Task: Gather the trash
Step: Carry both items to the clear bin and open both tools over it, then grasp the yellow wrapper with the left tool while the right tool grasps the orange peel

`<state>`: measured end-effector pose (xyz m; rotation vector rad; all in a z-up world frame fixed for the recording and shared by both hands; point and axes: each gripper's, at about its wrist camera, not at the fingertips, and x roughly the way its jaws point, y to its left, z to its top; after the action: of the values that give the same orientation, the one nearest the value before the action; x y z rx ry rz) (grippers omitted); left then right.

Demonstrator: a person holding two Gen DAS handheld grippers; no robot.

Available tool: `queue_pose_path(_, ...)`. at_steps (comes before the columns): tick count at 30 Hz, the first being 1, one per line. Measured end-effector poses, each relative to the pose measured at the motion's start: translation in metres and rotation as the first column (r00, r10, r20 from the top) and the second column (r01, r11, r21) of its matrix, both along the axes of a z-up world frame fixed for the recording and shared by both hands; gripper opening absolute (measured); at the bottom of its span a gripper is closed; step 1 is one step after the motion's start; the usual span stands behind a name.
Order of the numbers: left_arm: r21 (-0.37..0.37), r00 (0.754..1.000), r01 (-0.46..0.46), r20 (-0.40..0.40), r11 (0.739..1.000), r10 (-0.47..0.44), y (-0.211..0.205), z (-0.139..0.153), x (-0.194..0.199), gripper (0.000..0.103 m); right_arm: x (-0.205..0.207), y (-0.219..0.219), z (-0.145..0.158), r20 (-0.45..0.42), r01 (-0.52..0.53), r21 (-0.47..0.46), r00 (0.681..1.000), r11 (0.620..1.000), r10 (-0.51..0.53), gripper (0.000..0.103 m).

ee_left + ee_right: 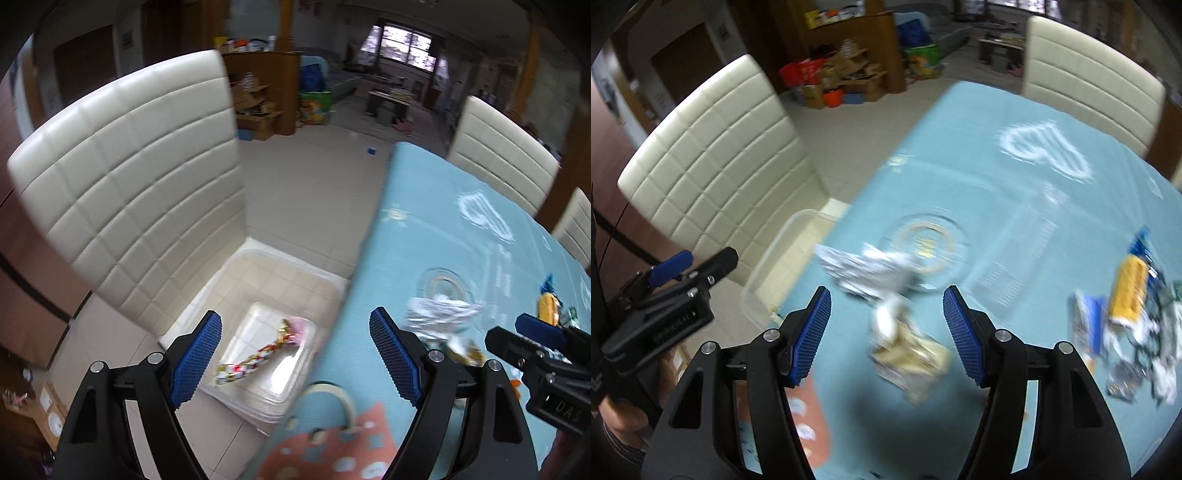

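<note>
A clear plastic bin stands on the floor beside the table; a colourful wrapper lies in it. My left gripper is open and empty above the bin. My right gripper is open and empty over the blue tablecloth, above a beige crumpled wrapper. A silver crumpled wrapper lies just beyond it, also in the left wrist view. A pile of yellow, blue and white wrappers lies at the table's right. The bin's rim shows by the table's left edge.
A cream padded chair stands behind the bin. Another cream chair is at the table's far end. Tiled floor lies between them. Cardboard boxes and a wooden cabinet stand further back.
</note>
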<state>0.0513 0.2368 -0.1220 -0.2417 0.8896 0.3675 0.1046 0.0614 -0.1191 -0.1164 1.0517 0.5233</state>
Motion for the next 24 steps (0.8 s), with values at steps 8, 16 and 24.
queue_pose_path(8, 0.004, 0.989, 0.150, -0.015, 0.989, -0.150, -0.063, -0.002, 0.016, 0.080, -0.021, -0.084, -0.001, 0.046, 0.154, -0.056, 0.987, 0.986, -0.152, 0.065)
queue_pose_path(16, -0.010, 0.966, 0.235, -0.106, 0.972, -0.235, -0.097, -0.029, 0.022, 0.080, -0.035, -0.151, -0.032, 0.000, 0.269, -0.116, 0.963, 0.956, -0.270, 0.066)
queue_pose_path(24, -0.054, 0.958, 0.245, -0.142, 0.968, -0.251, -0.095, -0.045, 0.014, 0.080, -0.039, -0.125, -0.060, -0.058, 0.177, -0.099, 0.981, 0.979, -0.183, 0.066)
